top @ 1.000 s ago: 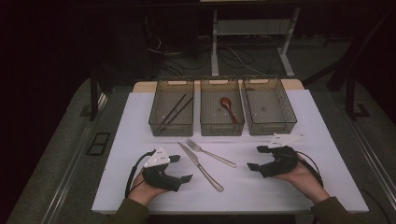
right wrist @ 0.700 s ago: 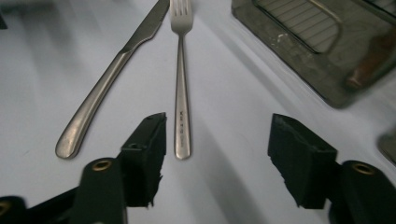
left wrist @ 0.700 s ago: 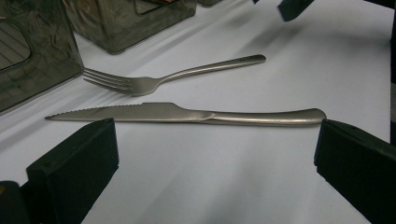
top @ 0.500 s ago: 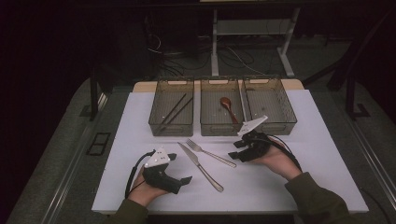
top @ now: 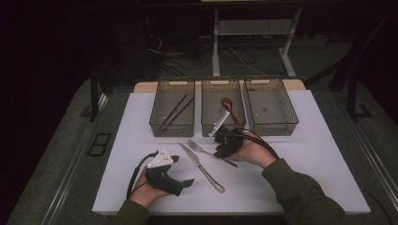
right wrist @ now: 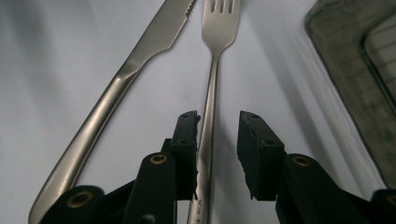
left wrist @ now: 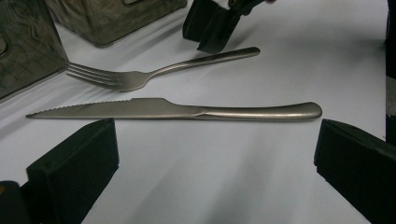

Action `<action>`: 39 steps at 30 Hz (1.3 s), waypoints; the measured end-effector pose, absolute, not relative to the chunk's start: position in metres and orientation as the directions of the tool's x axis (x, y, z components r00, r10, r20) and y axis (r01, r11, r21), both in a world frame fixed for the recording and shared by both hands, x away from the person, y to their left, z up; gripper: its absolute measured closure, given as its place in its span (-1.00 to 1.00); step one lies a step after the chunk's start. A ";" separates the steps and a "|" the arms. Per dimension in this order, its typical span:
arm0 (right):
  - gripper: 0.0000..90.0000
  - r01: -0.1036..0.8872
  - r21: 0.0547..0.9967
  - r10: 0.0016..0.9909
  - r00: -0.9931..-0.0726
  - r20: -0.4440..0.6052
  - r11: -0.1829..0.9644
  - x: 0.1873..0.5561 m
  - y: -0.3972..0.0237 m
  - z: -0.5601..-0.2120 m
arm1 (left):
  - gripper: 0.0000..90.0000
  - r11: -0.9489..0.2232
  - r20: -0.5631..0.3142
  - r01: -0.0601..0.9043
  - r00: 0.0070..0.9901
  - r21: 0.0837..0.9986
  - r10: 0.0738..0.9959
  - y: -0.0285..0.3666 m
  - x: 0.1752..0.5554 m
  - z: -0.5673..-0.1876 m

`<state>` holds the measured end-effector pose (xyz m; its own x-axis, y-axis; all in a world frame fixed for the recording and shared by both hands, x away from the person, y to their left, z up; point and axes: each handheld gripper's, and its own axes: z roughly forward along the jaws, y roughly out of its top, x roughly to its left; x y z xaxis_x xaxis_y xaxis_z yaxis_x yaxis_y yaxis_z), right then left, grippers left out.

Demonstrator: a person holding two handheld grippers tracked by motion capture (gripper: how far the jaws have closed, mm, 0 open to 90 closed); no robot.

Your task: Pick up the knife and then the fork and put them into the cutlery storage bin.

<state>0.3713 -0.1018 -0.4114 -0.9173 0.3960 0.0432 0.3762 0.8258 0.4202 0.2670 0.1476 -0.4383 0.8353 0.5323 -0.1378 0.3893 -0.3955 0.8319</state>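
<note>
Left gripper (top: 180, 183) rests on the white table (top: 319, 154), jaws spread wide, nothing between. Long steel knife (left wrist: 187, 111) lies just ahead. Beyond it, right gripper (right wrist: 217, 140) straddles the steel fork (right wrist: 212, 93) handle, jaws just closing, gap remaining on one side. Three clear plastic bins (top: 172, 108) behind.

This looks like a lab or test room, not a home. A white counter (top: 319, 154) stands on a grey floor (top: 56, 154) in a dark room. Loose cables (top: 234, 58) lie behind it, by the legs of a metal stand (top: 216, 42). Three clear bins (top: 272, 101) sit in a neat row.
</note>
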 end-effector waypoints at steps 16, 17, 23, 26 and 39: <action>0.74 0.340 0.214 0.349 -0.937 -0.002 0.916 0.379 -0.065 -0.419 | -1.00 -0.404 -0.141 0.391 0.840 0.827 0.524 0.147 0.268 -0.439; 0.75 0.342 0.203 0.351 -0.937 -0.008 0.918 0.378 -0.063 -0.419 | -1.00 -0.404 -0.141 0.391 0.840 0.827 0.524 0.147 0.268 -0.439; 0.82 0.342 0.159 0.350 -0.937 -0.022 0.926 0.379 -0.056 -0.418 | -1.00 -0.406 -0.141 0.390 0.842 0.827 0.522 0.146 0.268 -0.439; 0.84 0.348 0.155 0.356 -0.934 -0.023 0.925 0.379 -0.056 -0.418 | -1.00 -0.405 -0.142 0.390 0.842 0.827 0.521 0.147 0.268 -0.439; 0.85 0.377 0.243 0.384 -0.923 0.019 0.894 0.377 -0.078 -0.413 | -1.00 -0.404 -0.146 0.393 0.842 0.826 0.520 0.147 0.267 -0.439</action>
